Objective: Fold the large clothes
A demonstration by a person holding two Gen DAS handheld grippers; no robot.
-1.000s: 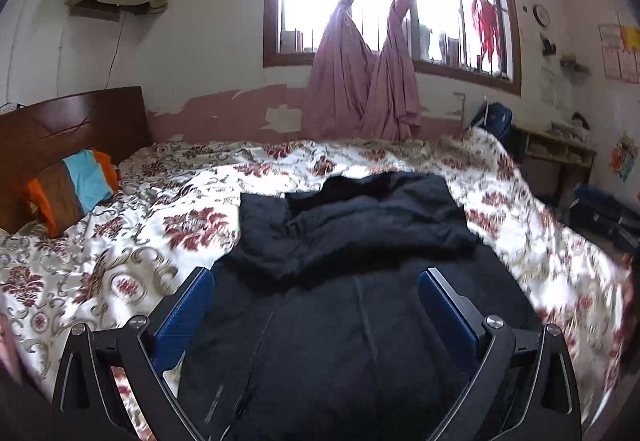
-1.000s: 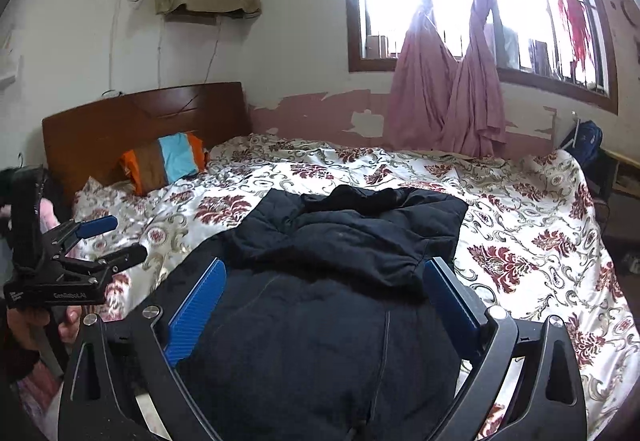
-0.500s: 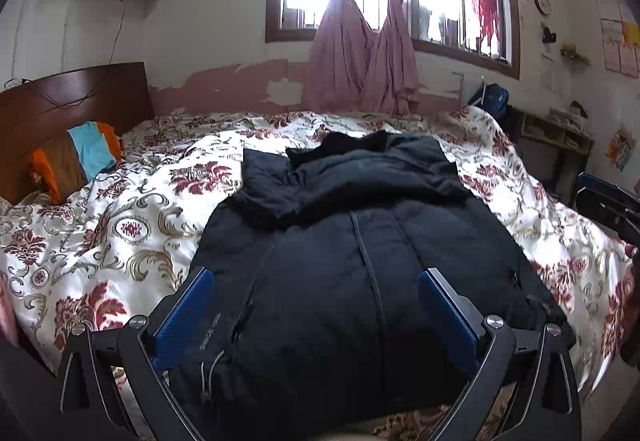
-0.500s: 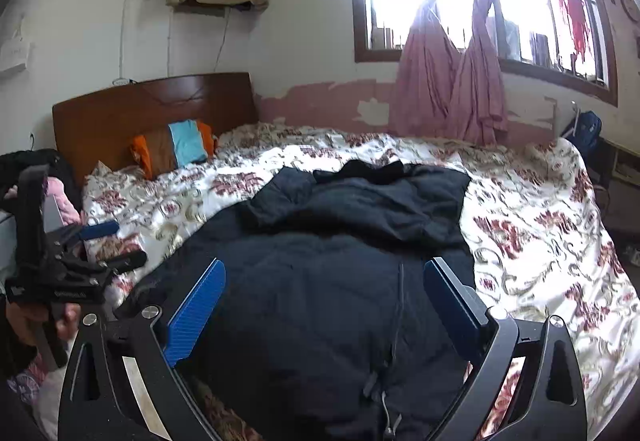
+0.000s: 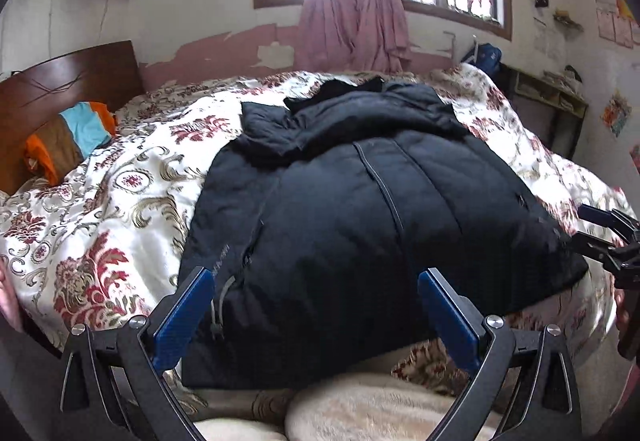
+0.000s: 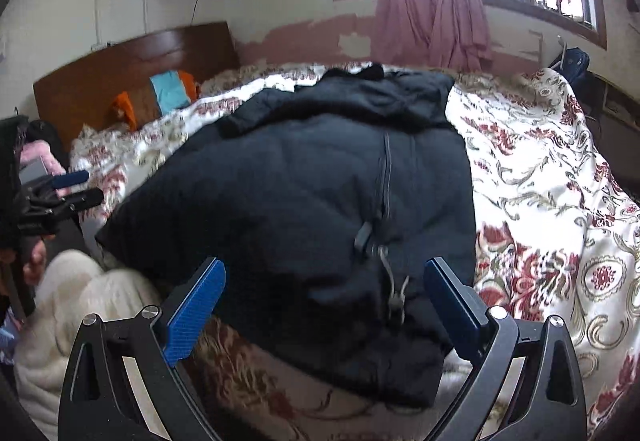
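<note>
Floral bedspread (image 5: 120, 201) lay bare at 9 and 3 o'clock around the black coat (image 5: 360, 209), whose hem overhung the bed's near edge. Both left gripper (image 5: 316, 317) and right gripper (image 6: 326, 305) hovered there, fingers spread wide, empty; a striped pillow (image 5: 72, 137) sat at 10 o'clock.

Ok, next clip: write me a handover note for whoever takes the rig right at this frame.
Left tool: open, empty, poised over the near left hem.
Right tool: open, empty, poised over the near right hem by the drawcord.
The black padded zip-up jacket lies front up on the floral red-and-cream bedspread, hem towards you, collar end towards the window. Its upper part looks bunched, with what seem to be the sleeves folded across the chest.
Done: jacket laid out, upper part apparently tucked in.
Left: grip the hem corners with both tools, fold the body up towards the collar, then flatten.
</note>
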